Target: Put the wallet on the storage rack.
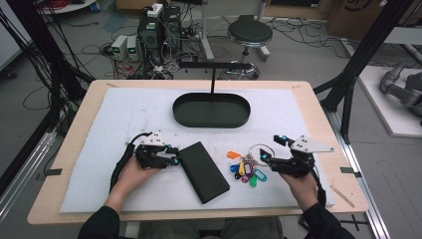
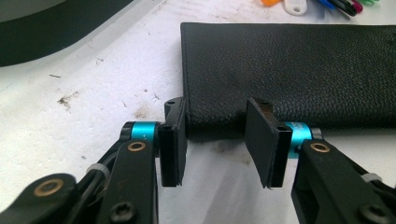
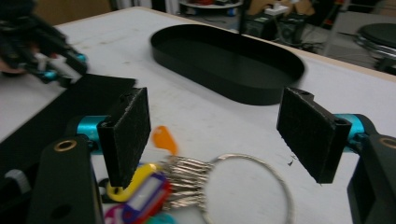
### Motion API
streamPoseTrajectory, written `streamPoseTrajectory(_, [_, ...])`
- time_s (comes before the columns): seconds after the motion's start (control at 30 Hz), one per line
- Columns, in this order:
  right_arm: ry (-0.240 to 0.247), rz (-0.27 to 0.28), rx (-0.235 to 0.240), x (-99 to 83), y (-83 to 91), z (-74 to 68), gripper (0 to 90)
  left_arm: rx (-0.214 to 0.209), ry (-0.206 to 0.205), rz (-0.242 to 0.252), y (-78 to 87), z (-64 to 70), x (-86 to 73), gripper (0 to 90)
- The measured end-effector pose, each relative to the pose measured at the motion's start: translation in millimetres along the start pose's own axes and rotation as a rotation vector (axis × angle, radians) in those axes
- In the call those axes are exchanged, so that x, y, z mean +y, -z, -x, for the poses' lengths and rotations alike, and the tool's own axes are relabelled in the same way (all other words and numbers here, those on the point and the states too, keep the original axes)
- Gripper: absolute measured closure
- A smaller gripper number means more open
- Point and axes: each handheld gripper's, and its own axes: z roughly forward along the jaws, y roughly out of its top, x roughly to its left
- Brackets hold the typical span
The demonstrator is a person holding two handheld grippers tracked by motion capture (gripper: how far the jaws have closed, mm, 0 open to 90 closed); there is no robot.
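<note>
Two things lie within your reach on the white mat, both toward the near edge of the table: a black wallet just left of the middle and a bunch of keys with coloured tags to its right. Your left gripper sits low at the wallet's far left corner, its jaws parted with a pad on either side of the short edge — set that way, I judge, so a squeeze would catch the leather by its rim rather than its flat face. It grips nothing yet. Your right gripper hovers over the big ring of the keys, jaws spread wide and empty, the ring lying between them — a stance that suits pinching the wire ring, since the tags would slip and splay. The oval black tray waits bare toward the far edge, well apart from both things and likely where they are meant to go.
</note>
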Motion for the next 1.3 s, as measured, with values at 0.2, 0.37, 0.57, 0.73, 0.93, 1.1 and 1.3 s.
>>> streamPoseTrajectory(0.2, [0.043, 0.004, 0.093, 1.7, -12.6, -35.7, 29.1, 0.001, 0.001, -0.001, 0.3, -0.4, -0.1, 60.1])
streamPoseTrajectory(0.37, [0.038, -0.019, 0.154, -1.3, -23.0, -53.1, 29.1, 0.003, 0.001, 0.000, 0.2, -0.1, -0.1, 60.3])
streamPoseTrajectory(0.57, [0.075, -0.062, 0.227, -7.2, -37.4, -83.6, 29.5, 0.002, 0.002, -0.001, 0.2, -0.2, -0.1, 60.4])
streamPoseTrajectory(0.73, [0.168, -0.104, 0.248, -13.8, -48.4, -112.0, 33.2, 0.002, 0.004, 0.001, 0.1, -0.2, -0.2, 60.4])
streamPoseTrajectory(0.93, [0.254, -0.138, 0.275, -22.0, -57.6, -136.8, 33.3, 0.003, 0.005, 0.001, 0.1, -0.1, -0.3, 60.4])
streamPoseTrajectory(1.1, [0.327, -0.166, 0.285, -28.4, -63.5, -150.8, 33.7, 0.003, 0.006, 0.001, 0.2, -0.1, -0.4, 60.3])
streamPoseTrajectory(1.3, [0.388, -0.206, 0.268, -33.6, -68.4, -156.9, 35.0, 0.003, 0.008, 0.000, 0.2, 0.0, -0.4, 60.3])
